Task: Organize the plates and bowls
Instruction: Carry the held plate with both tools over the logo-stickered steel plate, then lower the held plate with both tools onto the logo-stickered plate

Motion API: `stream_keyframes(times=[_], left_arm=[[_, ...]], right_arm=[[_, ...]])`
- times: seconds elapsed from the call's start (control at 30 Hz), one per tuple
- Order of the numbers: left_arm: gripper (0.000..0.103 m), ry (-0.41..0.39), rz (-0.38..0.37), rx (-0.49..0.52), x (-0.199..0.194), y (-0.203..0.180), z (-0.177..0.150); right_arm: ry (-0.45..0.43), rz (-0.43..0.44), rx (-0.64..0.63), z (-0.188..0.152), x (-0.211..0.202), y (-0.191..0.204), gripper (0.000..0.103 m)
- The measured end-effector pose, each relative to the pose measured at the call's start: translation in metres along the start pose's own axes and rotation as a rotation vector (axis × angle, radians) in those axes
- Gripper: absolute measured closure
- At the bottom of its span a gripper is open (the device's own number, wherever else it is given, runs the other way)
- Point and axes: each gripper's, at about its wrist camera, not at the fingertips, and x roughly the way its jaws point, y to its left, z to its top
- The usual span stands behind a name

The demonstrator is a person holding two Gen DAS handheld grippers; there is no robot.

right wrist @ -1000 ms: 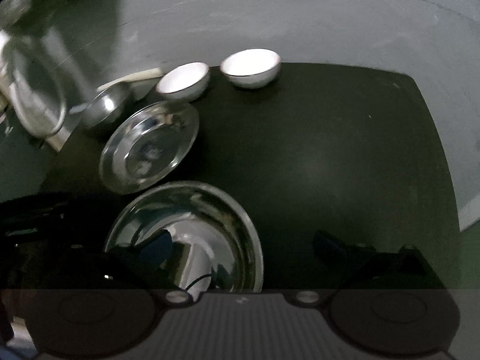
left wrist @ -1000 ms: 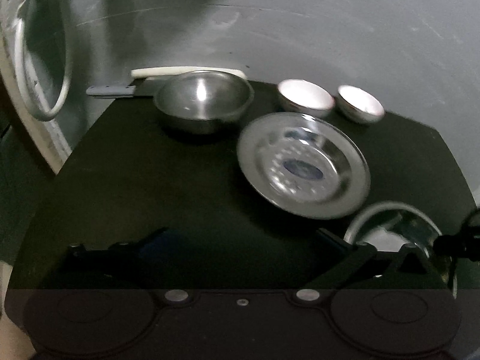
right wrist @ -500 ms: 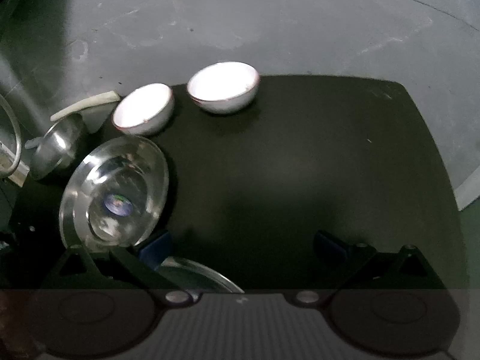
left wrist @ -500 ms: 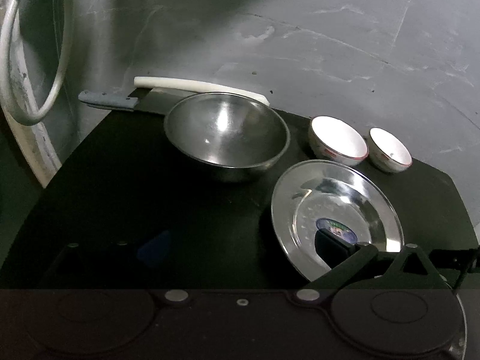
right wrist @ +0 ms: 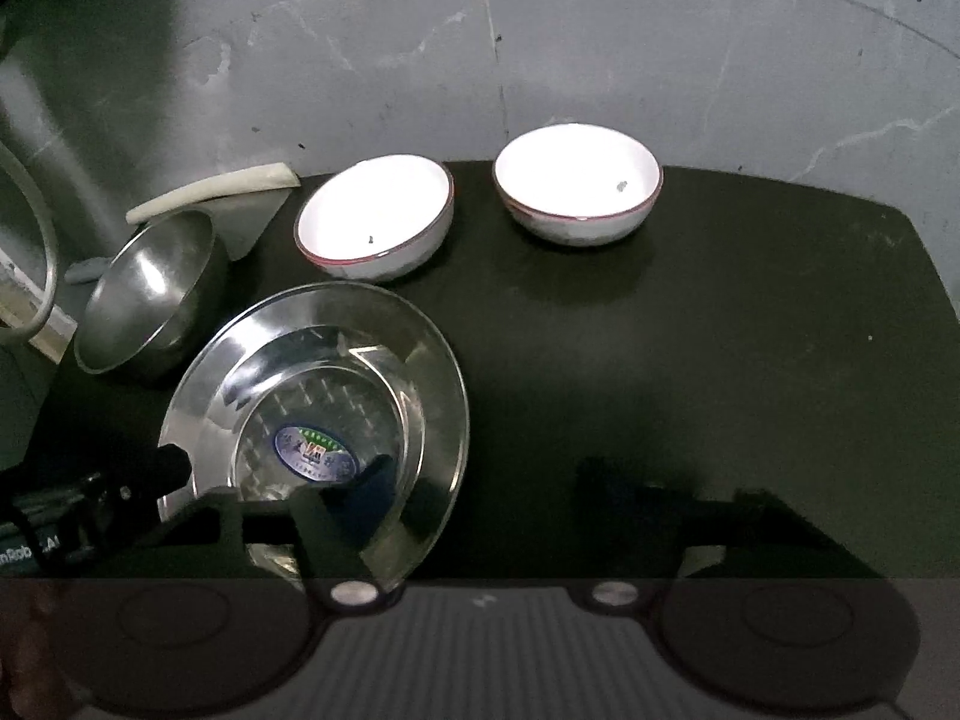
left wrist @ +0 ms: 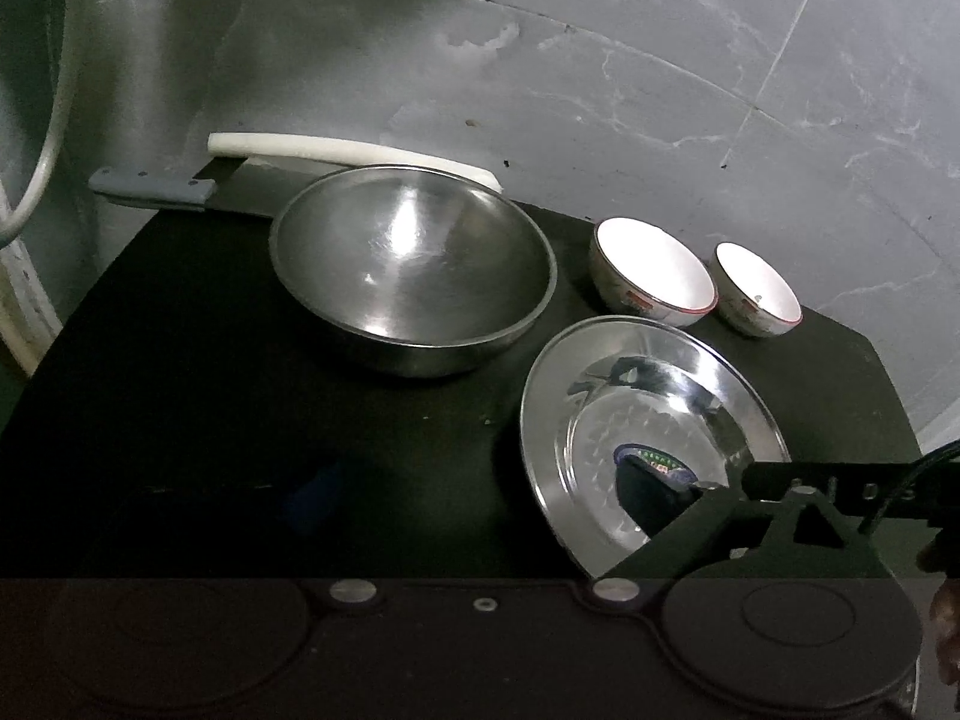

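Observation:
On a black table [left wrist: 180, 360] stand a large steel bowl [left wrist: 414, 276] [right wrist: 150, 294], a steel plate [left wrist: 648, 420] [right wrist: 318, 396] with a blue sticker, and two white bowls [left wrist: 654, 273] [left wrist: 759, 291] along the wall, the same white bowls [right wrist: 375, 216] [right wrist: 579, 186] facing the right wrist view. My left gripper [left wrist: 480, 498] is open and holds nothing; its right finger hangs over the plate's near edge. My right gripper [right wrist: 489, 486] is open too, its left finger over the plate's near right part. Contact with the plate cannot be told.
A white cutting board [left wrist: 348, 150] and a knife with a grey handle [left wrist: 150, 189] lie behind the steel bowl against the grey wall. A white hose [left wrist: 36, 180] hangs at the left. Bare black table [right wrist: 750, 360] stretches to the right of the plate.
Both grippers have moved in toward the dishes, and their inner fingers now hang over the stickered plate. A second steel dish at the front has dropped out of view.

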Motion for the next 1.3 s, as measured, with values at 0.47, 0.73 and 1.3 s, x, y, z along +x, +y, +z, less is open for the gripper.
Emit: stream_keyframes(times=[0.47,0.73,1.3], left_arm=[[0.054,0.0,-0.072,0.017,0.003,-0.007,0.0],[0.084,0.013,-0.1,0.015,0.006,-0.007,-0.004],[0.084,-0.093,-0.11,0.038,-0.032,-0.011,-0.002]], right_arm=[[-0.007,0.036,0.011,0.0,-0.002,0.01,0.078],[-0.021,0.043,0.015,-0.003,-0.006,0.01,0.08],[-0.143,0.084,-0.008,-0.01,-0.046,0.013,0.08]])
